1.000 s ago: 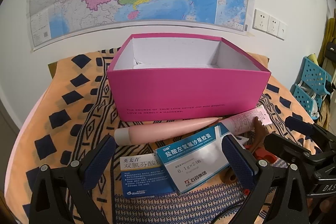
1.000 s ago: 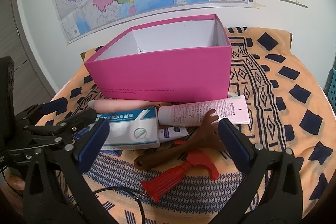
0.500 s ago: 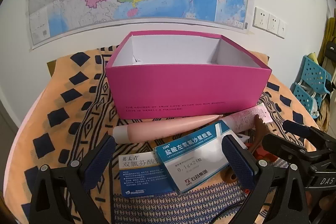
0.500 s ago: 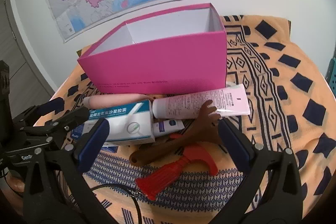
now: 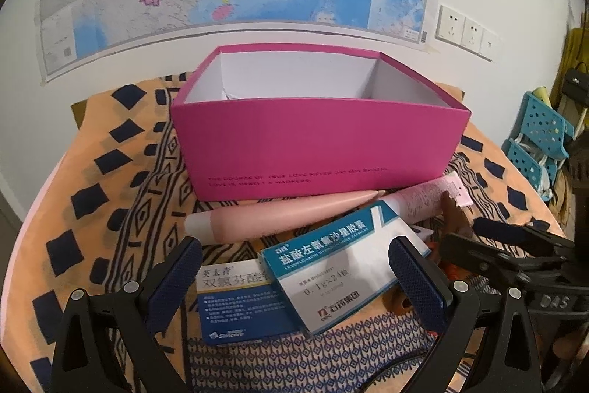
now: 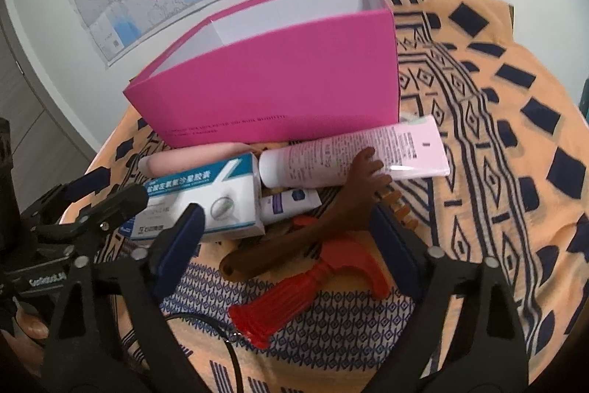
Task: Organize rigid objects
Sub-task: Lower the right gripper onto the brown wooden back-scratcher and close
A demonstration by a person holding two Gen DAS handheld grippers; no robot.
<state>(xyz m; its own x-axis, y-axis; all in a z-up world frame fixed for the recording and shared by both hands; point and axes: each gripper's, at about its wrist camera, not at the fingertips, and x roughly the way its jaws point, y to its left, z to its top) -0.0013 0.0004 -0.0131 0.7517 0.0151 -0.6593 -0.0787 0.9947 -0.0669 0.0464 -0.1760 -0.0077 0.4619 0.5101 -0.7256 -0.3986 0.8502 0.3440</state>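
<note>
An open-topped pink box (image 5: 316, 142) stands on the patterned cloth. In front of it lie a pink tube (image 5: 279, 220), a white-and-pink tube (image 6: 353, 153), a blue-and-white medicine box (image 5: 338, 267) and a second medicine box (image 5: 235, 304). My left gripper (image 5: 298, 282) hangs open over the medicine boxes, its pads clear of them. My right gripper (image 6: 285, 242) is closing. Between its jaws lie a brown hand-shaped back scratcher (image 6: 331, 220) and a red toy hammer (image 6: 313, 286), and the pads touch neither.
The orange cloth (image 6: 515, 135) with dark diamonds covers the table to its edges. A small white-and-blue tube (image 6: 291, 201) lies under the scratcher. A black cable (image 6: 232, 360) loops near the front. Blue plastic baskets (image 5: 541, 135) stand off to the right, and a map hangs on the wall.
My right gripper has sunk and tilted toward the scratcher and hammer, and its jaws have narrowed. The left gripper and the objects have stayed where they were.
</note>
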